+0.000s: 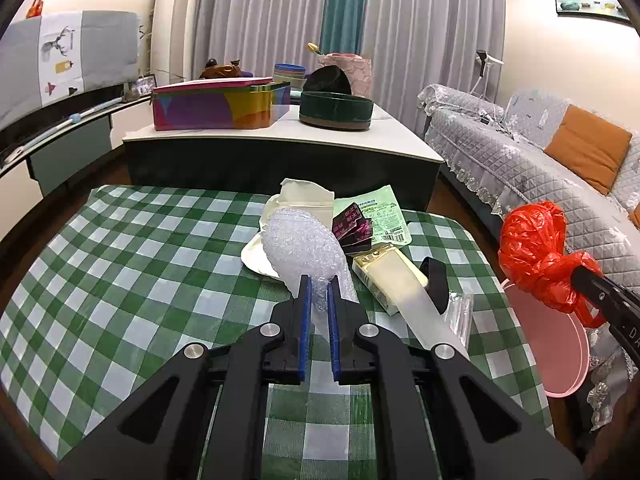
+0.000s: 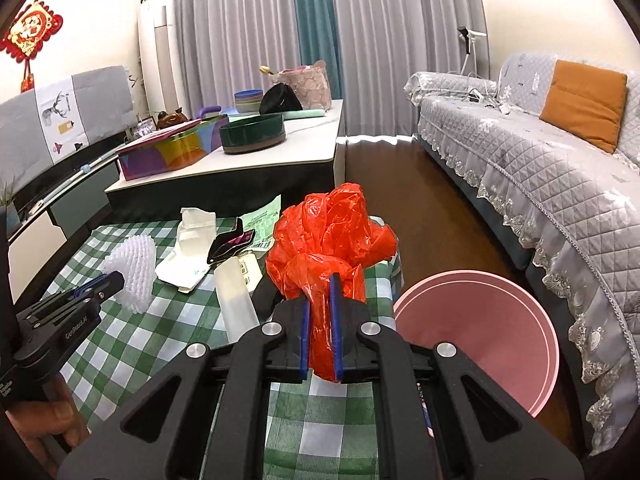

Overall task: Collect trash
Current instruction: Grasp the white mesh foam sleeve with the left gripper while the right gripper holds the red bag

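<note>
My left gripper (image 1: 319, 284) is shut on a clear bubble-wrap piece (image 1: 302, 246) and holds it above the green checked table (image 1: 132, 264); it also shows in the right wrist view (image 2: 134, 272). My right gripper (image 2: 320, 280) is shut on a crumpled red plastic bag (image 2: 328, 236), held near the table's right edge beside a pink bin (image 2: 480, 332). The bag also shows in the left wrist view (image 1: 536, 252). Other trash lies on the table: a white pouch (image 1: 300, 200), a green wrapper (image 1: 374, 212), dark sachets (image 1: 354, 226), a yellowish box (image 1: 390, 276).
The pink bin (image 1: 556, 340) stands on the floor right of the table. A low white-topped table (image 2: 280, 148) with a colourful box (image 1: 220, 106) and a dark round tin (image 1: 336, 110) stands behind. A grey sofa (image 2: 540, 160) runs along the right.
</note>
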